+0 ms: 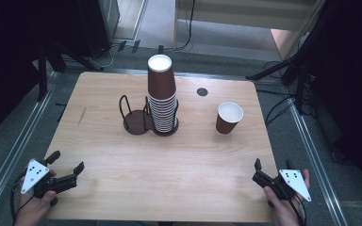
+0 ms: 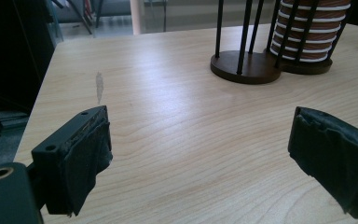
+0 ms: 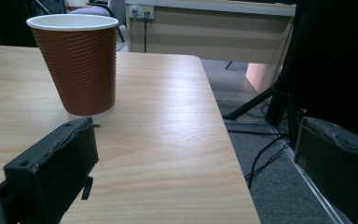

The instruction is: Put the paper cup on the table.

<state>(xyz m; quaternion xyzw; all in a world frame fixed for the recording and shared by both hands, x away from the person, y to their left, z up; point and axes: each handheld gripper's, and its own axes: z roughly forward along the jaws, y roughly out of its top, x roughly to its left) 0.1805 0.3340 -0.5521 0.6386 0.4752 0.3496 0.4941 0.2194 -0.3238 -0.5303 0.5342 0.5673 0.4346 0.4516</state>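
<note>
Cup (image 1: 228, 117), a lone ribbed paper one, stands upright on the table (image 1: 169, 160) right of the stack (image 1: 162, 96) in its rack (image 1: 136, 117), well ahead of the right claw (image 1: 258, 170). It looks light, thin-walled and easily crushed or tipped; best pinched gently around the mid-wall, where the ribs give friction. Both claws, left (image 1: 68, 170) included, are open and empty.

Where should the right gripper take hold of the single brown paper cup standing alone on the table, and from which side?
Probably the ribbed wall of the single cup, about mid-height, approached level from the person's side by the right gripper. The cup stands upright, mouth up, apart from the cup stack, so its sides are free; the open jaws look wide enough to straddle it.
</note>
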